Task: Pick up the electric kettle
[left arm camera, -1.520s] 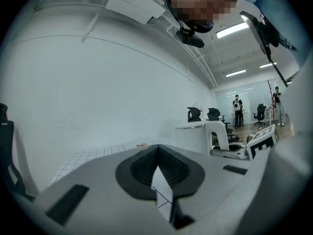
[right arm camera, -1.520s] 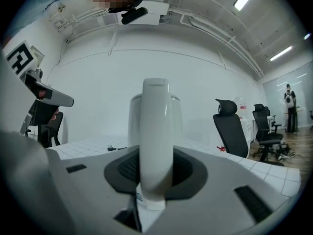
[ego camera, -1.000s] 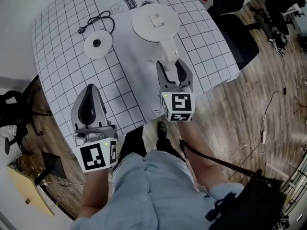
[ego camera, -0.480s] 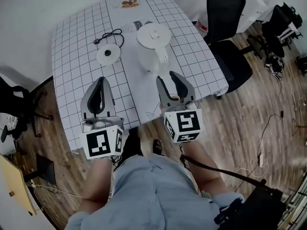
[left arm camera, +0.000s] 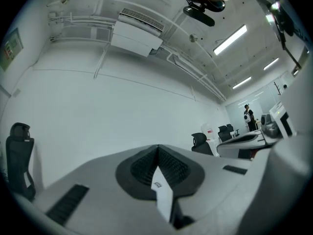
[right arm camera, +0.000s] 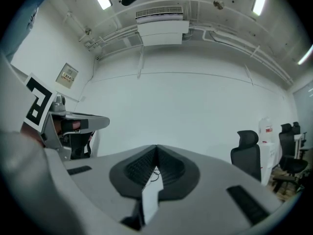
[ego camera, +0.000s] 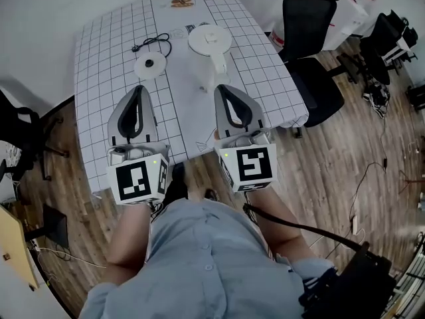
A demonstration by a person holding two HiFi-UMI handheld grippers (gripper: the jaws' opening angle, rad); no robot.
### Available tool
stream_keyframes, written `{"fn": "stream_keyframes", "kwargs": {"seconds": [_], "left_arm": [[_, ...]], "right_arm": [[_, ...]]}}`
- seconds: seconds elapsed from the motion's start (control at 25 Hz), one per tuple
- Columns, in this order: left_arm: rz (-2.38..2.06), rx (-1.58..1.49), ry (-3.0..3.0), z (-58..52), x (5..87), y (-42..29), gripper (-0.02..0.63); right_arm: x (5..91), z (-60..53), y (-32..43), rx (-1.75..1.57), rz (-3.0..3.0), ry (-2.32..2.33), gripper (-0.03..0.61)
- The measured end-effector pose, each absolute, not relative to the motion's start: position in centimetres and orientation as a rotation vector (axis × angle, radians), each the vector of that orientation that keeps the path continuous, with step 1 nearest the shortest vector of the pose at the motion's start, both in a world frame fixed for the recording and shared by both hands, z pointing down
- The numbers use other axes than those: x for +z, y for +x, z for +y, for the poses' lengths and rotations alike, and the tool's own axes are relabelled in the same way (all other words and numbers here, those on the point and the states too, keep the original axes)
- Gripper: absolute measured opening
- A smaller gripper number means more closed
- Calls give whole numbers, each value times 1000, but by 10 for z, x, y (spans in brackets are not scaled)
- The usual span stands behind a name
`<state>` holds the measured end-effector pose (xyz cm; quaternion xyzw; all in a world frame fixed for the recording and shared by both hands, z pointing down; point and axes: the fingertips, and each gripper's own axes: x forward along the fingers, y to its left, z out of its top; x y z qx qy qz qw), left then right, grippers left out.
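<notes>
1. Head view: the white electric kettle stands upright on the grid-patterned table, lid on, with its handle turned toward the person.
2. It is off its round base, which lies apart on the table to the kettle's left, with a black cord coiled just behind it.
3. The left gripper is held over the table's near edge, pointing away from the person and well apart from the kettle.
4. In the left gripper view its ribbed pads meet at the tips with nothing between them. Beyond them are a white wall and a ceiling air conditioner.
5. The right gripper points along the line of the kettle's handle. It seems to stop short of the handle, though the steep angle makes the gap hard to judge.
6. Its jaws have just been closing. The right gripper view shows them pressed together and empty, with the left gripper's marker cube at that view's left edge.
7. A black office chair stands on the wooden floor beside the table's right side.
</notes>
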<state>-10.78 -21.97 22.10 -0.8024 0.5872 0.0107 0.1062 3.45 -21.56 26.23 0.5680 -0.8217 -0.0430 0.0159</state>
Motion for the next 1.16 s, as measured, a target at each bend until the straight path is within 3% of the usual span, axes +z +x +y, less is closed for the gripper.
{"fn": "stream_keyframes", "kwargs": {"seconds": [1.16], "left_arm": [[1704,8,-2343,-220,217,-106,2]], "right_arm": [[248,-220,27,-203,-2596,1761,0]]}}
